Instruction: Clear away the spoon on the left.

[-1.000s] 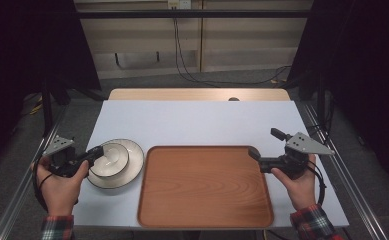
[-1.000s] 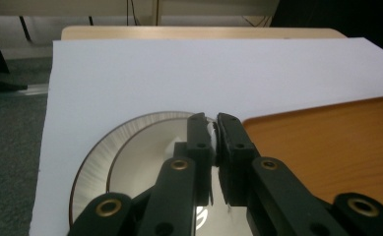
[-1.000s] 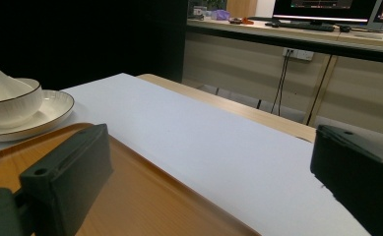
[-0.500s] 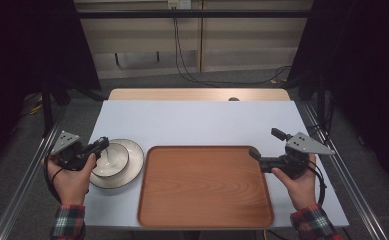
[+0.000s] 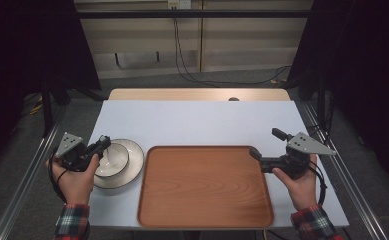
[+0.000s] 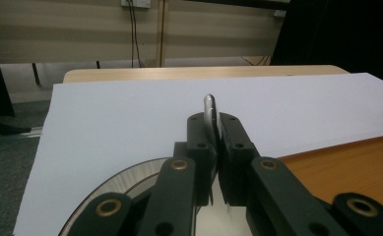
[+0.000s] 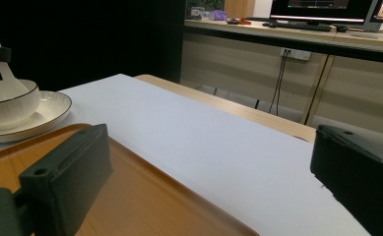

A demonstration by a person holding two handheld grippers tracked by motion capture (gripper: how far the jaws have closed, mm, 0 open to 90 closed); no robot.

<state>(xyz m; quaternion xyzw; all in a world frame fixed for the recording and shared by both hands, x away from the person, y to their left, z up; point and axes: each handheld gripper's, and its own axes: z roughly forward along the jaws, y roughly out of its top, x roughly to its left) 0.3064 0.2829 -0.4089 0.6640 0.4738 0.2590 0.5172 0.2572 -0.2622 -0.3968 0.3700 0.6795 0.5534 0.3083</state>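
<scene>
On the white table (image 5: 197, 120) at my left sits a cream plate (image 5: 132, 167) with a dark rim line, and a matching bowl (image 5: 114, 159) stands in it. A white spoon (image 7: 4, 73) leans in the bowl, its handle rising above the rim. My left gripper (image 6: 213, 147) has its jaws clamped on that handle, whose pale tip (image 6: 209, 105) sticks up between them. Just beside the plate lies a wooden tray (image 5: 204, 185) with rounded corners and a raised lip; its floor is bare. My right gripper (image 5: 263, 148) rests at the tray's right edge, its jaws wide apart with nothing between them. Plaid sleeves (image 5: 72, 222) cover both my wrists.
</scene>
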